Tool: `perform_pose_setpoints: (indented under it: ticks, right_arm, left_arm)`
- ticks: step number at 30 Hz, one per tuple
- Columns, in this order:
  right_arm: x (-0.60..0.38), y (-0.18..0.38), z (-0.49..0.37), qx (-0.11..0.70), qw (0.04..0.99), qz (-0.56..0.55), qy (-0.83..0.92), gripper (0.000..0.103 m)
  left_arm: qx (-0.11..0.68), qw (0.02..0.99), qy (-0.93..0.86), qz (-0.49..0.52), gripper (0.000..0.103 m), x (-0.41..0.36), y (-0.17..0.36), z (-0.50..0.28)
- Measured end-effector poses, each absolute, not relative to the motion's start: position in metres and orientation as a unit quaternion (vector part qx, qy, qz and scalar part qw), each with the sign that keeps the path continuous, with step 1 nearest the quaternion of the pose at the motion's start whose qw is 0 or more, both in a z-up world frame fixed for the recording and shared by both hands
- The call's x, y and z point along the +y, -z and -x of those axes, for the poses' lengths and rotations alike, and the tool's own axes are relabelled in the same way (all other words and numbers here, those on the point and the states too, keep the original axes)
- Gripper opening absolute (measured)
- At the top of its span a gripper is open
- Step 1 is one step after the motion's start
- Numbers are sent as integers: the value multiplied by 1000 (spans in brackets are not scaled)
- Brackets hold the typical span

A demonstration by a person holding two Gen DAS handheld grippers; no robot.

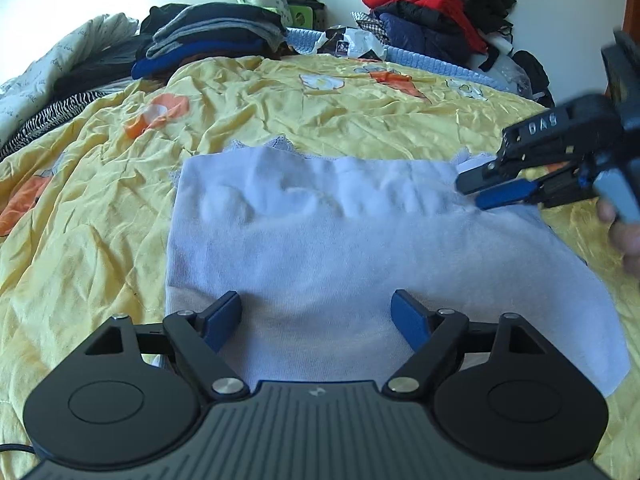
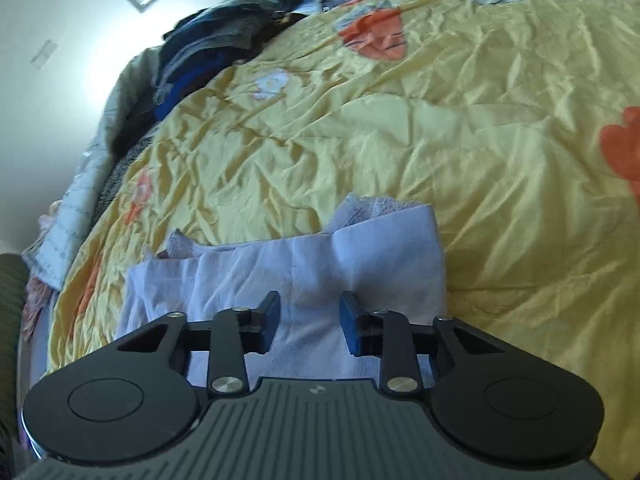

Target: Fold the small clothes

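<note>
The white garment (image 1: 320, 240) lies flat on the yellow bedspread (image 1: 100, 208), left gripper (image 1: 318, 316) wide open over its near edge, right gripper (image 2: 308, 322) half open at the corner, so pinch both layers together before folding.

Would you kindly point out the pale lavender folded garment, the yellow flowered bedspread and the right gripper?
Pale lavender folded garment (image 1: 340, 256): left wrist view, middle of its top layer.
Yellow flowered bedspread (image 1: 100, 220): left wrist view, bare wrinkled area left of the garment.
Right gripper (image 1: 476, 190): left wrist view, between its fingertips.
</note>
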State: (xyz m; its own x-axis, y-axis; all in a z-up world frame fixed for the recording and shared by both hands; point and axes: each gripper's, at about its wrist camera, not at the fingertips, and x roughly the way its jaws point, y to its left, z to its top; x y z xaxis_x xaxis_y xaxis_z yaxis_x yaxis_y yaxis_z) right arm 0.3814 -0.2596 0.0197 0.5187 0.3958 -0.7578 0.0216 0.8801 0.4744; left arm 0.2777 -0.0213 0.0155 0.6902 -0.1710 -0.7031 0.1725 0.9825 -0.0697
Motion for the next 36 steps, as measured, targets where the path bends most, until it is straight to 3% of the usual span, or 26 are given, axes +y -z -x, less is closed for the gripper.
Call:
perform_pose_setpoints:
  ticks: [3, 5, 6, 14, 19, 24, 27, 30, 36]
  right_arm:
    - [-231, -51, -373, 438, 860, -201, -166, 43]
    - [-199, -64, -377, 448, 845, -193, -220, 58]
    - [-179, -66, -382, 462, 830, -189, -250, 61]
    - [-68, -31, -428, 550, 774, -111, -293, 60]
    - [-50, -20, -435, 533, 795, -63, -283, 57]
    - [-60, -26, -437, 531, 801, -106, -255, 58]
    - [-103, -46, -406, 486, 811, -170, -277, 59]
    - [-155, -62, -354, 447, 826, -192, -284, 69]
    - [-225, -28, -303, 472, 833, -206, -202, 69]
  left_arm:
    - [378, 921, 94, 1, 84, -21, -15, -277]
    - [377, 921, 96, -2, 86, -22, -15, -277]
    - [378, 921, 96, -4, 86, -23, -15, -278]
    - [380, 920, 100, 1, 86, -20, -16, -277]
    - [375, 922, 99, -2, 87, -20, -14, -275]
    - [362, 927, 98, -6, 88, -22, -15, -269]
    - [335, 938, 86, 5, 88, -12, -26, -246]
    - [298, 950, 97, 0, 89, -7, -35, -219]
    - [348, 930, 112, -30, 89, -19, -19, -217]
